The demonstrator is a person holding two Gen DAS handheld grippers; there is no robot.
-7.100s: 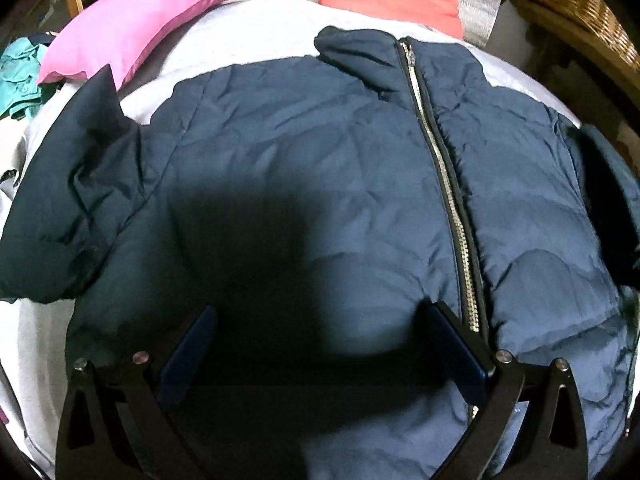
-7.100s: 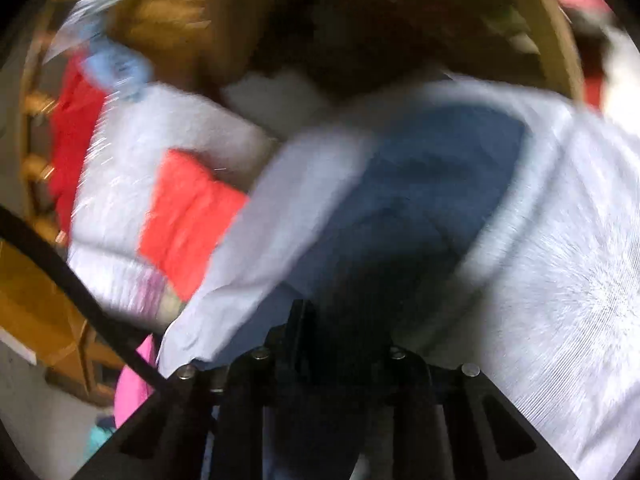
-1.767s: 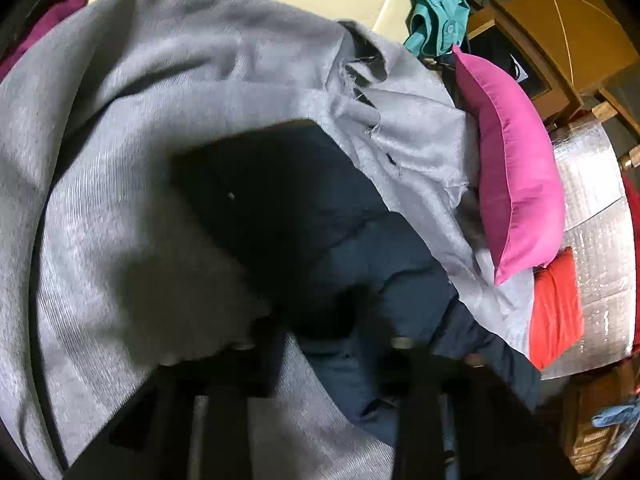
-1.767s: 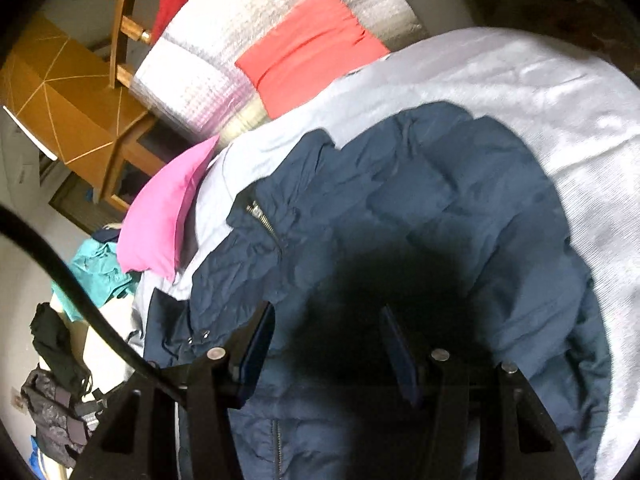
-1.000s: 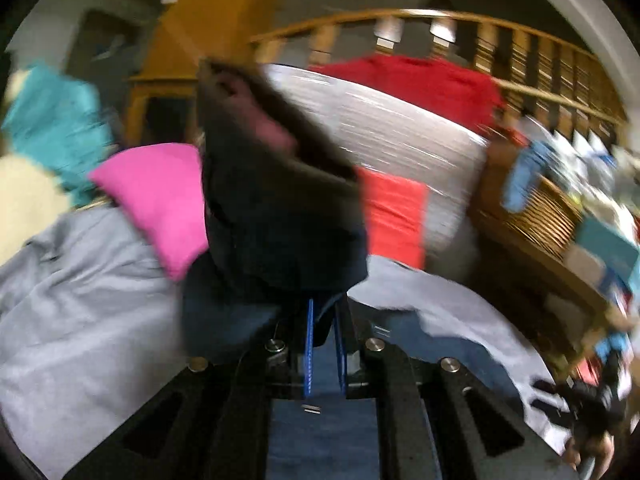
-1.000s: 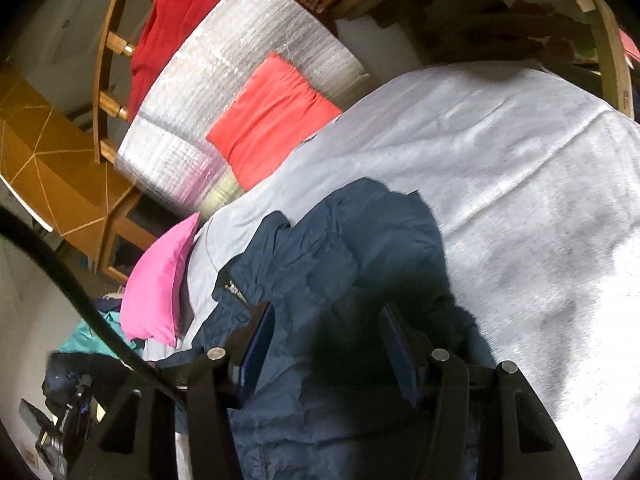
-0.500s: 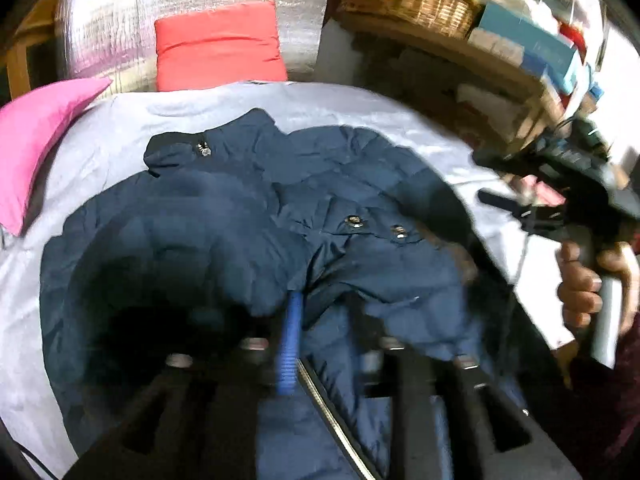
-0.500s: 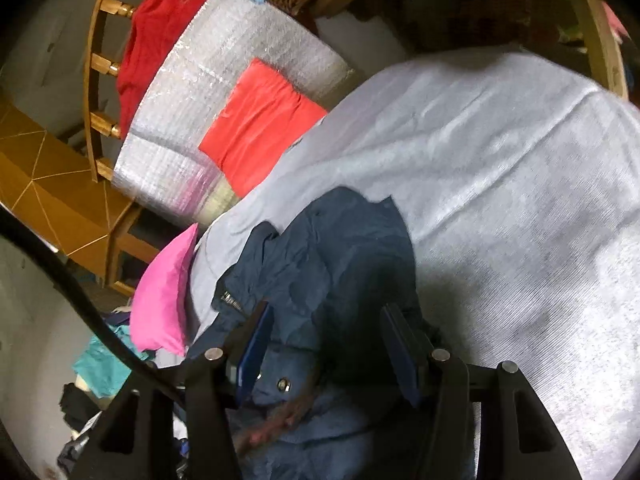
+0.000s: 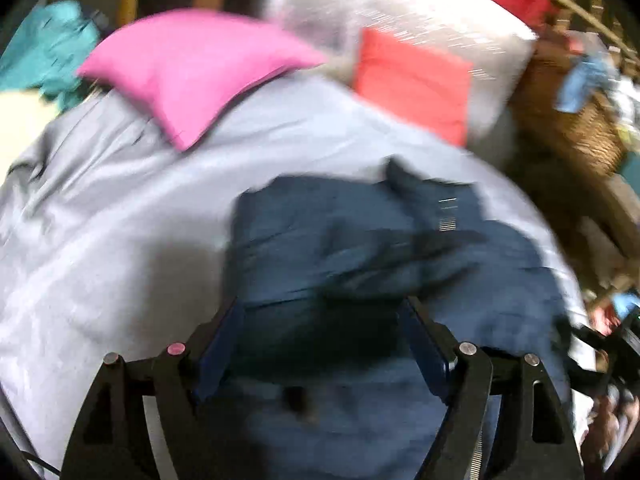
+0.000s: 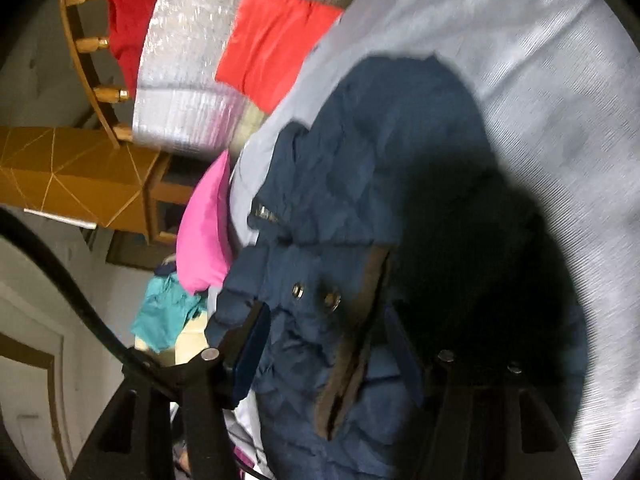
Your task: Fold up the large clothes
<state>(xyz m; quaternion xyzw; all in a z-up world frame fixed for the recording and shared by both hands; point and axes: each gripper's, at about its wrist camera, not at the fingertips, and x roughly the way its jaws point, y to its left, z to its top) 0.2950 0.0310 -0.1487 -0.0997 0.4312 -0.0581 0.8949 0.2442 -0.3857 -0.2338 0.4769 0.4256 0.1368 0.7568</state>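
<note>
Left gripper (image 9: 320, 320): jaws spread wide, nothing between the 2 blue pads (image 9: 218, 344). It hangs over the near part of the jacket (image 9: 360, 248); whether the pads touch the cloth cannot be told, since the left view is motion-blurred.

Right gripper (image 10: 324, 348): jaws wide apart, holding nothing. The jacket (image 10: 360, 184) passes between its fingers (image 10: 248, 356) without being pinched. A brown-lined flap (image 10: 352, 360) with 2 metal snaps (image 10: 297, 291) lies folded across the jacket just ahead of this gripper.

Jacket: navy, quilted, lying bunched on the grey sheet (image 9: 120, 200), toward the right half of the bed in the left view. A zipper end (image 10: 264, 212) shows near the collar. Dark shadow covers the jacket's near part in both views.

Beyond the jacket: a pink pillow (image 9: 188, 68) at the far left edge of the sheet, a red cushion (image 9: 412, 80) to its right, leaning on a silver padded backrest (image 9: 400, 12). A red cloth (image 10: 128, 12) hangs over a wooden rail (image 10: 92, 44) behind the backrest. A teal garment (image 9: 44, 52) lies left of the pillow. A wicker basket (image 9: 568, 120) stands at far right.
</note>
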